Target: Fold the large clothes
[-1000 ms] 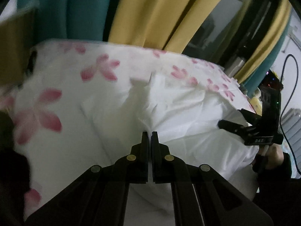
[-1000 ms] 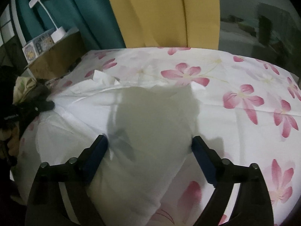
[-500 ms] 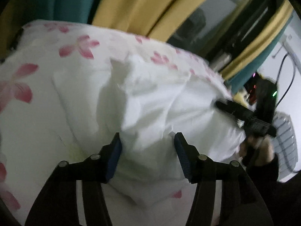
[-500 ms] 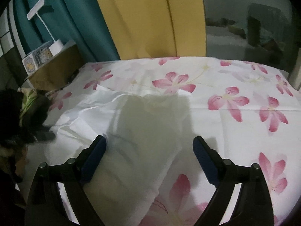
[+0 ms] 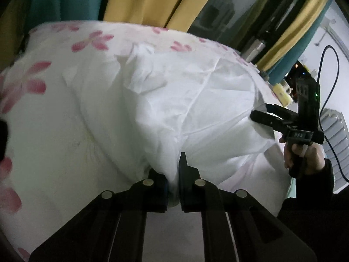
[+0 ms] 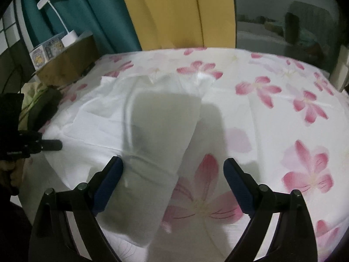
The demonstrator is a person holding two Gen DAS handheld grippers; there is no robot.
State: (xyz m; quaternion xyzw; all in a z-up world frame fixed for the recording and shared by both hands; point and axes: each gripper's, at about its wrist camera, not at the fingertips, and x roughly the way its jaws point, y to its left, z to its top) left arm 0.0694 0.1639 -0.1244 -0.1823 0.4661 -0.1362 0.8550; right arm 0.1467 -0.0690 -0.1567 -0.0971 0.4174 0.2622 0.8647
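Pinching white garment [image 5: 174, 109]: left hand-held gripper [image 5: 172, 174], just closed; right hand-held gripper [image 5: 268, 114], marked "DAS", wide open

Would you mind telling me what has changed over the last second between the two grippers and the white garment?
The left gripper was shut on nothing, opened over a bunched fold of the white garment, and has just closed on it; cloth is pinched between its jaws. The right gripper has stayed wide open over the garment's near edge, holding nothing. The garment remains spread on the floral sheet.
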